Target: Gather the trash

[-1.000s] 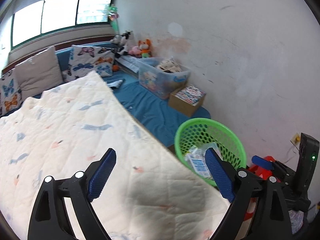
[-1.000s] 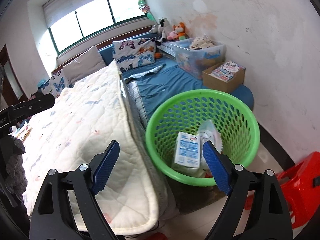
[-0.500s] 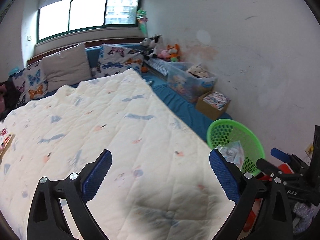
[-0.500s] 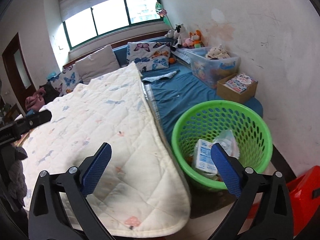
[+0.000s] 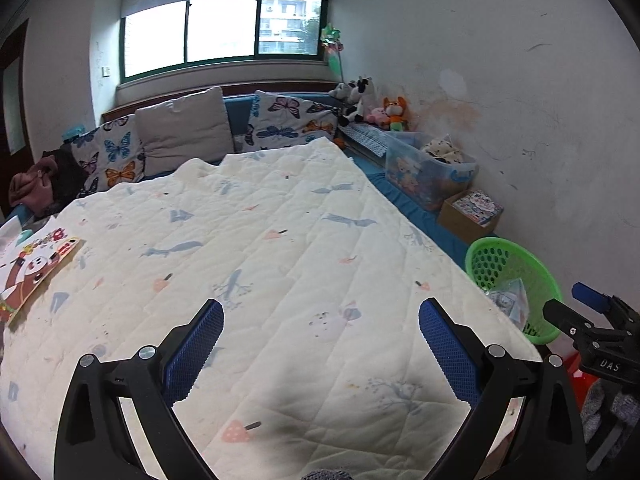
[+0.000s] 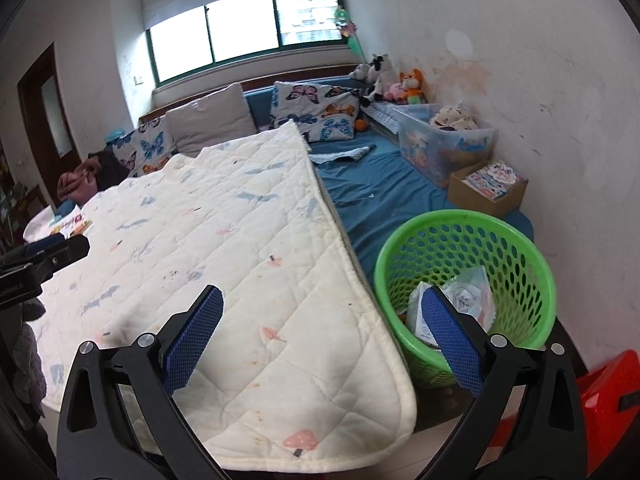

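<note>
A green mesh basket (image 6: 516, 240) stands on the floor beside the bed's corner and holds a white carton and crinkled plastic wrappers (image 6: 468, 296). It also shows in the left wrist view (image 5: 536, 268), at the right. My left gripper (image 5: 320, 340) is open and empty above the cream quilt (image 5: 280, 248). My right gripper (image 6: 320, 328) is open and empty over the quilt's corner (image 6: 260, 280), left of the basket. The right gripper's tip (image 5: 588, 296) shows in the left wrist view.
A picture book (image 5: 32, 268) lies on the quilt's left edge. Pillows (image 5: 184, 128) line the headboard. A clear storage bin (image 6: 444, 140) and a cardboard box (image 6: 488, 188) sit by the right wall. A red object (image 6: 604, 396) is on the floor right of the basket.
Both grippers have pulled back and up from the basket and swung left toward the bed. The basket now sits smaller and further right in both views. Both stay open.
</note>
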Tool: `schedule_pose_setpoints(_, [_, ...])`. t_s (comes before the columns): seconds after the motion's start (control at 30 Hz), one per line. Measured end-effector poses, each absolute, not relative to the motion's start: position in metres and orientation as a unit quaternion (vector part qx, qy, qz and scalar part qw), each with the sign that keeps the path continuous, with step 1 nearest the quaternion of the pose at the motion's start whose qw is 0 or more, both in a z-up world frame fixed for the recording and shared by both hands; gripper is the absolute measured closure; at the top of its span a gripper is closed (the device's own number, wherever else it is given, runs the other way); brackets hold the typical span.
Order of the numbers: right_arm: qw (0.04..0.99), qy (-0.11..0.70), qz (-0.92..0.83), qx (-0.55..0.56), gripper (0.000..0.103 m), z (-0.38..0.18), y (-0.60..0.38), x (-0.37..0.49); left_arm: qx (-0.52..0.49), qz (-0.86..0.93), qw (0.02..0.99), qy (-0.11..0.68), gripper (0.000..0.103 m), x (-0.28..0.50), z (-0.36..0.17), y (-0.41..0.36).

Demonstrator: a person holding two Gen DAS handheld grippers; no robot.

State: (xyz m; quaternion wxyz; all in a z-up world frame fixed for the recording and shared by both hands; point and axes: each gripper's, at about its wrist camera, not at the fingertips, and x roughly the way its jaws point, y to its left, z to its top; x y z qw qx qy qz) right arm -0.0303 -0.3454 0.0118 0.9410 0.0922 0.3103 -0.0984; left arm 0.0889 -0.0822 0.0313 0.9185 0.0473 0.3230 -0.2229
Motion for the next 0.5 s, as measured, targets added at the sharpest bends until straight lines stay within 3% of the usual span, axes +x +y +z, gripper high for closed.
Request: schedule_pose_setpoints(0.5, [0.942,0.319,-0.056,0.084,0.004,0.011,-0.311,-0.019,0.035,-0.165,0.932,0.322,0.008,0.082,0.028,-0.047])
